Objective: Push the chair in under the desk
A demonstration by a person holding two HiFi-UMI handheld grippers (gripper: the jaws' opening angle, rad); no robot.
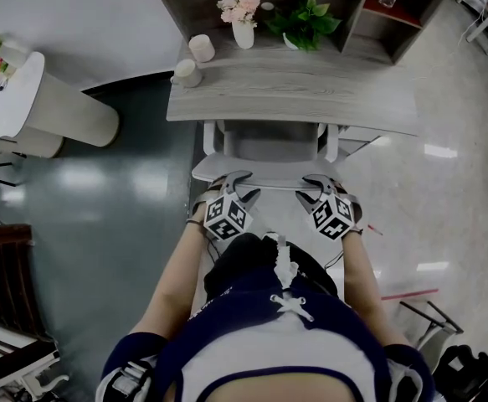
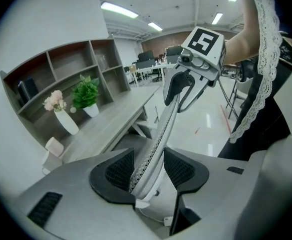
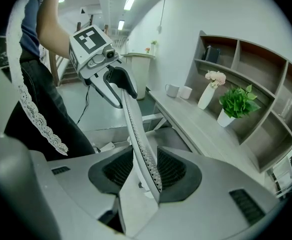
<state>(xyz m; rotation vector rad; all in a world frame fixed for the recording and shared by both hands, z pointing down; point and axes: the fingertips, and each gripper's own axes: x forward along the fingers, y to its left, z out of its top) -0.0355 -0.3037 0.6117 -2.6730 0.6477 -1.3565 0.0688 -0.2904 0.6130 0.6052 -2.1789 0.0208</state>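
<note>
The white mesh office chair (image 1: 269,141) stands with its seat partly under the grey wooden desk (image 1: 310,103). Its backrest top edge (image 1: 264,167) faces me. My left gripper (image 1: 242,187) is shut on the left part of that edge, and my right gripper (image 1: 319,189) is shut on the right part. In the left gripper view the backrest (image 2: 158,134) runs between the dark pads (image 2: 116,171) of the left gripper (image 2: 150,171). The right gripper view shows the same edge (image 3: 135,129) clamped in the right gripper (image 3: 144,170).
On the desk stand a vase of pink flowers (image 1: 243,22), a green potted plant (image 1: 306,19) and two white cups (image 1: 202,48). A shelf unit (image 1: 361,7) rises behind them. A white round table (image 1: 13,99) stands at the left. A red strip (image 1: 407,294) lies on the floor.
</note>
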